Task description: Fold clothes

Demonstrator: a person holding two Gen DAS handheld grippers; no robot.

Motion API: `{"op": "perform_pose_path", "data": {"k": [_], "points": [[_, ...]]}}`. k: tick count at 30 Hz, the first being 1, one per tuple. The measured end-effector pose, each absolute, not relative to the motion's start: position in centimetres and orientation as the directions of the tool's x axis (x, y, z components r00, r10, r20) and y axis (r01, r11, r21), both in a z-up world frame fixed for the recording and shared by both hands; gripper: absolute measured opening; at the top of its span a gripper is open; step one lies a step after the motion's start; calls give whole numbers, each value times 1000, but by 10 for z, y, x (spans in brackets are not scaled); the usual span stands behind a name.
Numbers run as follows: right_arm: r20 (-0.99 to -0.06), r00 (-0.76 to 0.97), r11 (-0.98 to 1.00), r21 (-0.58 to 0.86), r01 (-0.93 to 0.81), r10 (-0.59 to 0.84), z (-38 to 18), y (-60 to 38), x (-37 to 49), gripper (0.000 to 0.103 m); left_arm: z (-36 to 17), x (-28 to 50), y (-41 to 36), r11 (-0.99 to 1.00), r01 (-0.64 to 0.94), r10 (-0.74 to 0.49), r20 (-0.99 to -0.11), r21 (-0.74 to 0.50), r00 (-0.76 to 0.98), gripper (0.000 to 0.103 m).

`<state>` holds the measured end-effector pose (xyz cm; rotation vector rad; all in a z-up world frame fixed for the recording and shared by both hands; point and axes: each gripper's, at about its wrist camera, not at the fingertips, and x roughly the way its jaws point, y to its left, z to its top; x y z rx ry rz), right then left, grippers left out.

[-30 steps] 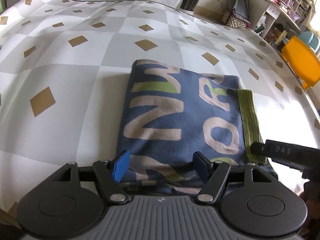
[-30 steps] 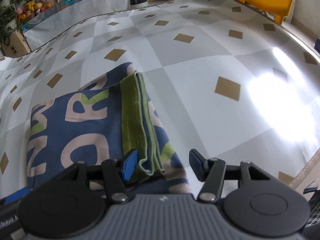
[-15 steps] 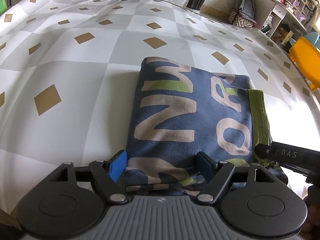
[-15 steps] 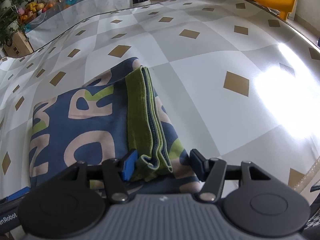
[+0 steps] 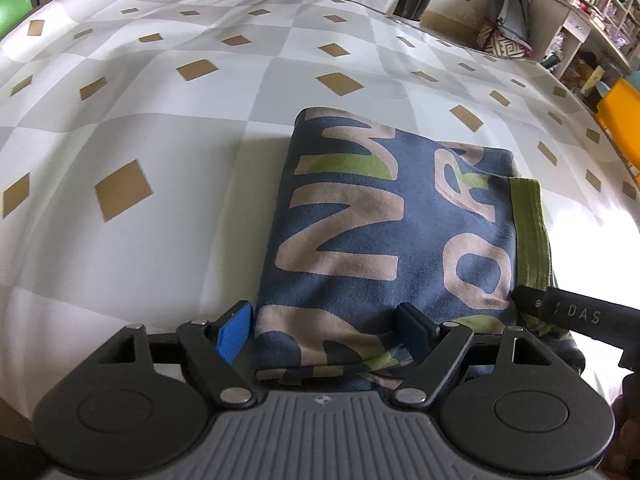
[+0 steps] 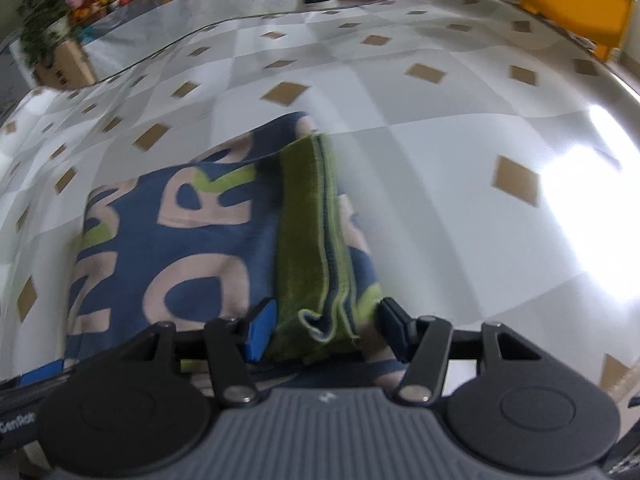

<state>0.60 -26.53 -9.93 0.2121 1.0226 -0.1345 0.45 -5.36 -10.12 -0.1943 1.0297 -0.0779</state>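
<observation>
Folded navy-blue fleece garment w/ big beige letters and lime-green patches [image 5: 384, 232] lies flat on the bench [image 5: 168, 152], which is covered w/ a grey-and-white checked cloth dotted w/ tan diamonds. Garment sits near the bench's front edge, olive-green ribbed hem band [image 6: 308, 232] stacked along its right side.

Left tongs [image 5: 324, 330] at the garment's near-left corner: jaws have just been opening, now stand wide, near hem of fabric between them; blue pad clear of the cloth on the left, right pad resting on top of it, no squeeze visible.

Right tongs [image 6: 324, 328] at the near-right corner, jaws part-spread astride the folded green band and layers under it; pads look close against the bundle but can't tell if they pinch.

Orange plastic chair [image 6: 568, 4] beyond far right bench edge.
</observation>
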Motion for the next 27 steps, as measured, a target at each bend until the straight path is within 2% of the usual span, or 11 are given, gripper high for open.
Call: {"op": "perform_pose_path", "data": {"k": [16,20,24,27], "points": [[-852,515,988,145,55,96,-99,-219,12,56,-102,-19,-15,981,-121,-75,-864,-154,497,84],[-853,513,986,151,76,91,-95,-215,10,56,-99,-26,-7,980,-122,-76,-865,-156,496,83],[-843,532,975,180,130,84,-85,-220,2,67,-94,-30,-3,979,-127,-73,-857,-159,510,83],[-852,523,985,121,125,38,-82,-217,-3,69,-90,-30,-3,980,-127,-65,-850,-154,523,83]]}}
